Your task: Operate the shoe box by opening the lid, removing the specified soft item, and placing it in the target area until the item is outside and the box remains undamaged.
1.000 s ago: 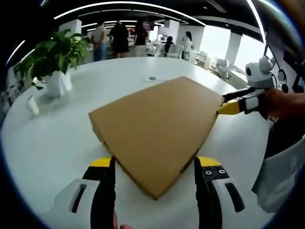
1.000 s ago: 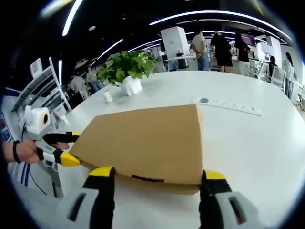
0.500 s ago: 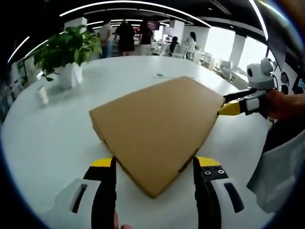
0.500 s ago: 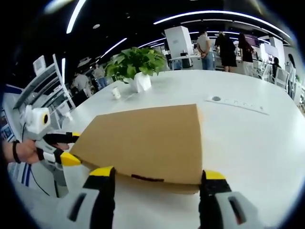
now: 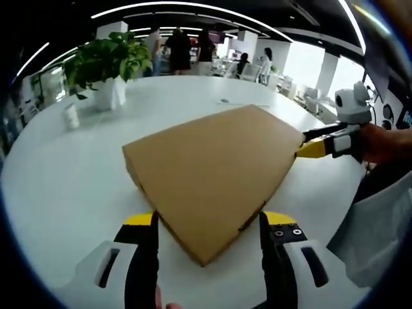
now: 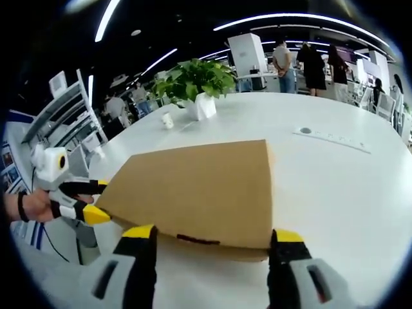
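Left gripper view: your fingers (image 5: 207, 222) spread astride the box (image 5: 212, 167) corner — light, dentable cardboard, so lift its lid edge gently.

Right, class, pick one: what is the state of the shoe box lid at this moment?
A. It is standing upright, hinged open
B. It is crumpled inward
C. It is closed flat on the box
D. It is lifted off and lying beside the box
C: in both views the brown lid lies flat and closed on the shoe box, with the left gripper and the right gripper at opposite corners of it, jaws apart.
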`<act>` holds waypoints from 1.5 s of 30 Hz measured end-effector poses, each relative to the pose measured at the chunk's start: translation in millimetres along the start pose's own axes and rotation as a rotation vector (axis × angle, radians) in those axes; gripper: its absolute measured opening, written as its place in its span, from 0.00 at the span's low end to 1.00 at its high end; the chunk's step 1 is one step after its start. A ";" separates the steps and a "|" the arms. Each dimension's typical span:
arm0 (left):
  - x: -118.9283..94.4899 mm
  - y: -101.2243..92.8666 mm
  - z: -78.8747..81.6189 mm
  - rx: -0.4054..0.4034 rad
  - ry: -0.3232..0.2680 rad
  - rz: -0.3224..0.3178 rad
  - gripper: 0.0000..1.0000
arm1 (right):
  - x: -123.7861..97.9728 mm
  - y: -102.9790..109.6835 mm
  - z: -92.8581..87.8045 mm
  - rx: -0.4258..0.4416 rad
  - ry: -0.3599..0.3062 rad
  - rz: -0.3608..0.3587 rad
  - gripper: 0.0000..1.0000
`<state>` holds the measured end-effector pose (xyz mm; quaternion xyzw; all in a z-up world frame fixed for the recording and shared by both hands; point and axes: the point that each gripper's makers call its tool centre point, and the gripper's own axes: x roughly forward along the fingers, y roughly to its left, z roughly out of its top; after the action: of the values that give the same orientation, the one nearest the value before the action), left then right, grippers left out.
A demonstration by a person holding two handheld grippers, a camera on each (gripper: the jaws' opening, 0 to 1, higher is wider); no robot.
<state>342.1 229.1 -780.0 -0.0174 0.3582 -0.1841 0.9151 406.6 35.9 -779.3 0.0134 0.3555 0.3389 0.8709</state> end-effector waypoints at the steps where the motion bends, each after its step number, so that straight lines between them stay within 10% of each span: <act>1: -2.3 0.4 -1.8 -0.001 -0.002 0.001 0.64 | -0.5 1.9 -0.9 -0.001 -0.001 0.001 0.69; 18: -8.6 1.2 -7.3 -0.006 -0.020 -0.013 0.64 | -5.0 16.5 -11.8 -0.156 0.054 0.092 0.78; 28: -9.6 1.4 -11.5 0.068 -0.005 -0.005 0.61 | -7.3 -7.1 -5.1 -0.243 0.018 -0.017 0.53; 45: -12.4 0.5 -10.2 0.056 -0.021 -0.001 0.59 | -8.7 -3.4 -2.0 -0.213 0.015 0.024 0.52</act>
<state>327.2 234.9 -779.6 0.0062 0.3432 -0.1943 0.9189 402.8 27.7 -776.4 -0.0776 0.3239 0.3852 0.8606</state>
